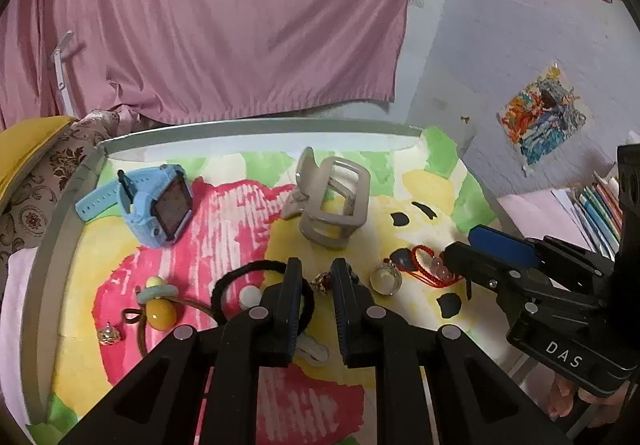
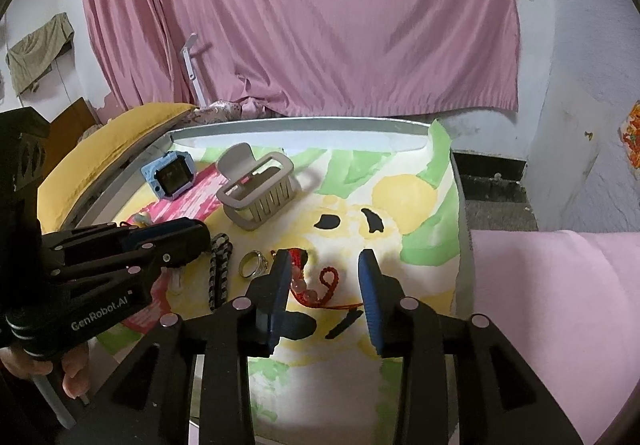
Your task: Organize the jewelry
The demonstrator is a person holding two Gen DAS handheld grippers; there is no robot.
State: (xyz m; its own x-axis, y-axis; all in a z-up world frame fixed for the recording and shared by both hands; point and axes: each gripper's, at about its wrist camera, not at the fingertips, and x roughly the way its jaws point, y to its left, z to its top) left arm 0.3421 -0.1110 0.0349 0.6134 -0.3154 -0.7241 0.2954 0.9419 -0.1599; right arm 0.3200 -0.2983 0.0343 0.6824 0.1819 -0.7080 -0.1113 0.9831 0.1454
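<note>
A glossy painted cloth (image 1: 240,213), blotched pink, yellow and green, covers the round table. In the left wrist view the left gripper (image 1: 317,277) stands nearly closed around a small metallic charm (image 1: 320,281); whether its pads press it I cannot tell. A black elastic hair tie (image 1: 248,277) loops past its left finger. Upper left lies a blue rubbery watch (image 1: 154,205); centre, a beige ribbed hair claw (image 1: 332,201). Only this view shows the yellow bead tie (image 1: 160,309) and a glass ball (image 1: 386,279). In the right wrist view the right gripper (image 2: 325,273) stands released, the red braided bracelet (image 2: 316,285) lying between its fingers untouched, a silver ring (image 2: 253,264) to its left.
</note>
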